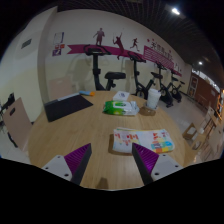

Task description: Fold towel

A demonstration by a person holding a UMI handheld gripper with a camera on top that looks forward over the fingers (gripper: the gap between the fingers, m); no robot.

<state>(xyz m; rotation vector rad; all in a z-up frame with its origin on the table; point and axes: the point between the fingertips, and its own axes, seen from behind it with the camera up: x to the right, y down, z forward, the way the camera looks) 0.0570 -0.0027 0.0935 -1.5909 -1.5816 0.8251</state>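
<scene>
A folded towel (pixel 143 141), white with a coloured print, lies flat on the round wooden table (pixel 75 130), just ahead of my right finger. My gripper (pixel 112 160) is open and empty above the table's near part, its purple pads (pixel 76 160) spread wide apart. The right pad (pixel 146 160) sits close to the towel's near edge. Nothing is between the fingers.
A dark mat (pixel 67 106) lies on the table's far left. A green and white packet (pixel 121 105) and a white cup (pixel 153 98) stand at the far side. Exercise bikes (pixel 98 72) line the wall behind. A chair (pixel 14 120) is at the left.
</scene>
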